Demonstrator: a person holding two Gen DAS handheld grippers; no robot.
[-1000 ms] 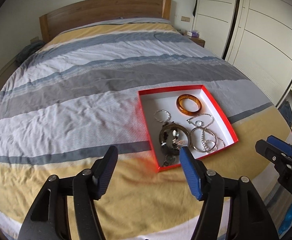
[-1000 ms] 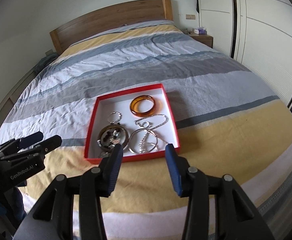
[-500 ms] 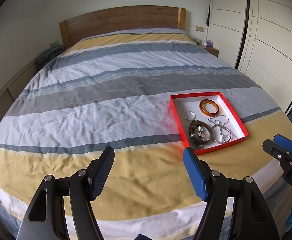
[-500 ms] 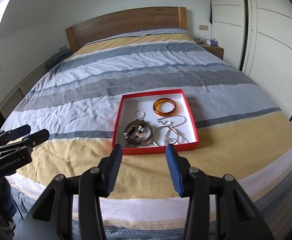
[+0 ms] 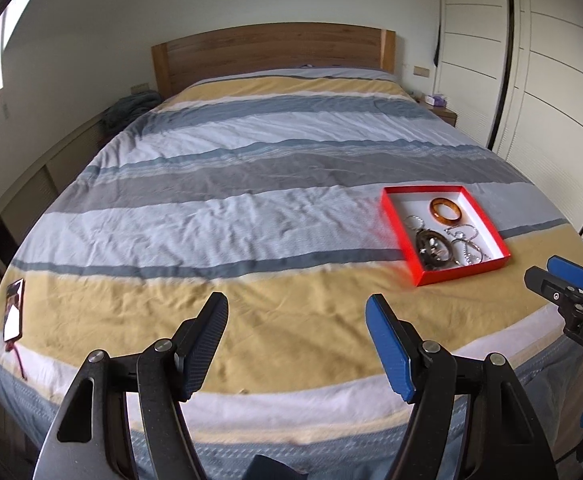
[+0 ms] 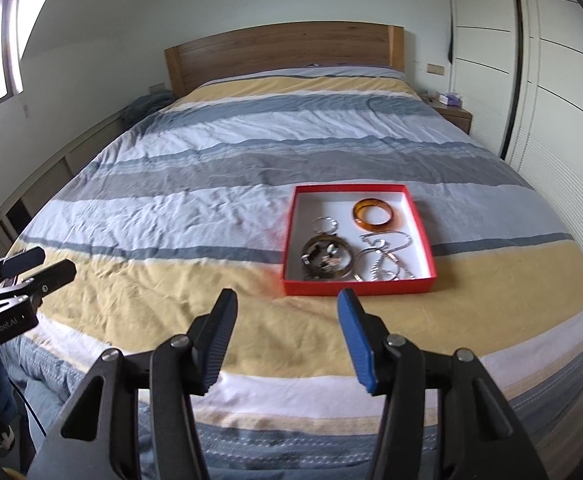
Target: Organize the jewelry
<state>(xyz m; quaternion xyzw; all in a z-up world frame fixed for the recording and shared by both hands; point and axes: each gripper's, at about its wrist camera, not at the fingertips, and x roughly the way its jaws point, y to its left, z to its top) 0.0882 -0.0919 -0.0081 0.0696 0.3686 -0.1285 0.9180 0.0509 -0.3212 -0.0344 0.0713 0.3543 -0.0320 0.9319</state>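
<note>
Red tray, near the bed's foot edge, right side: amber bangle, far right corner, stiff, smooth; take by rim. Silver chains, near right corner, limp, probably tangled. Left gripper, right gripper: wide apart, empty.

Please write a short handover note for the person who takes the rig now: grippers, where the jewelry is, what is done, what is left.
Left gripper: jaws open, empty, above the near yellow stripe of the bed.
Right gripper: jaws open, empty, just short of the red tray.
Inside the tray: amber bangle at the far right, small silver ring, dark round bracelet, silver chains tangled together.
Done: all visible jewelry sits in the tray.
Left: possibly untangling the chains; check.
</note>
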